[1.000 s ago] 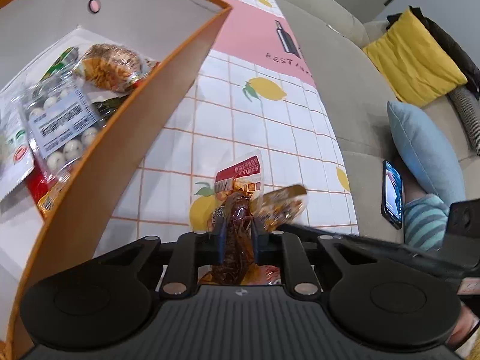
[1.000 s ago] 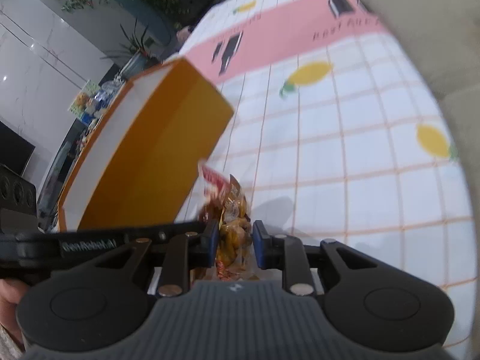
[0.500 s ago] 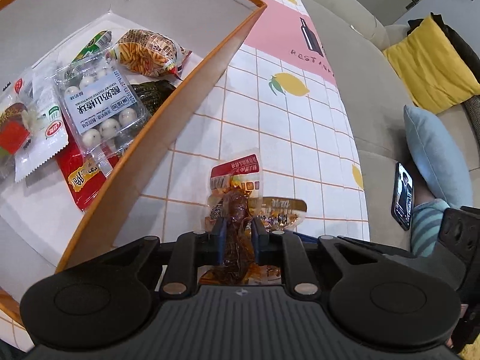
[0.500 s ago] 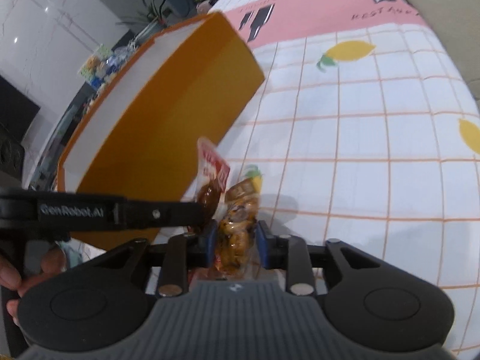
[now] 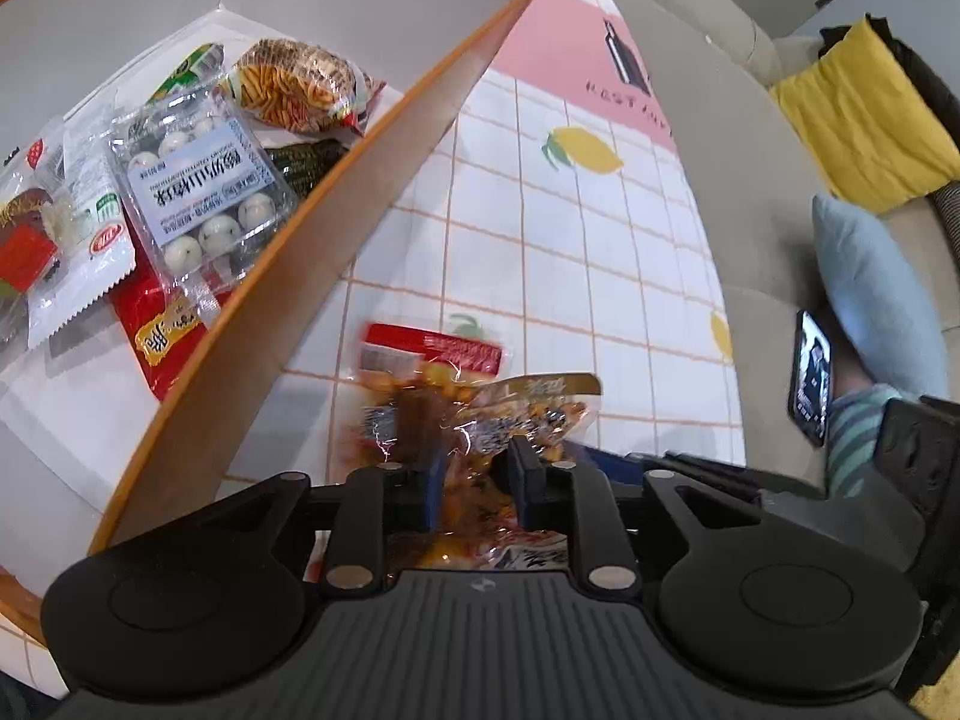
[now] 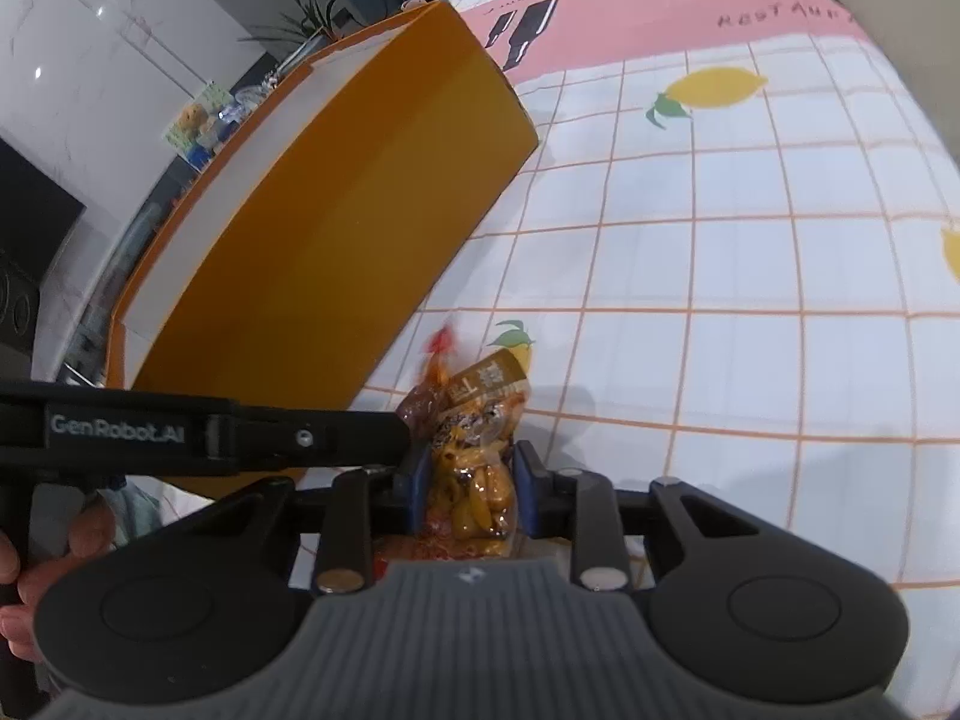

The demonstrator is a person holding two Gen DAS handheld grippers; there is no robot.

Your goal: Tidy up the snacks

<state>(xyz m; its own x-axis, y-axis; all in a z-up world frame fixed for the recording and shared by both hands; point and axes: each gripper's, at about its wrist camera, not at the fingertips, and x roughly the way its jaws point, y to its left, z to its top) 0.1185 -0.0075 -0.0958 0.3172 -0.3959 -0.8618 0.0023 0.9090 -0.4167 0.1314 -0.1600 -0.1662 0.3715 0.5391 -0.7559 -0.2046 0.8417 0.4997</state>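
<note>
An orange box (image 5: 336, 228) with white inside stands on the lemon-print tablecloth (image 5: 570, 228), and its orange outer wall (image 6: 336, 240) fills the left of the right wrist view. My left gripper (image 5: 475, 480) hovers beside the box. Its jaws are opening, and a blurred red-topped packet of brown snack (image 5: 432, 354) hangs loose between them. My right gripper (image 6: 471, 480) is right next to it. Its jaws are closing, with both pads pressing a gold-topped packet of yellow snacks (image 6: 474, 492). That gold packet (image 5: 534, 405) overlaps the red one. The left gripper (image 6: 402, 432) reaches in from the left.
Inside the box lie several snacks: a clear pack of white balls (image 5: 204, 198), a bag of orange sticks (image 5: 288, 90), a red packet (image 5: 162, 324). A beige sofa (image 5: 750, 210) borders the table with a yellow cushion (image 5: 864, 114), a blue cushion (image 5: 870, 288) and a phone (image 5: 811, 384).
The left jaws have spread and the red-topped packet has slipped leftward and blurred. The gold packet has come in against it. More of the box's inside shows.
</note>
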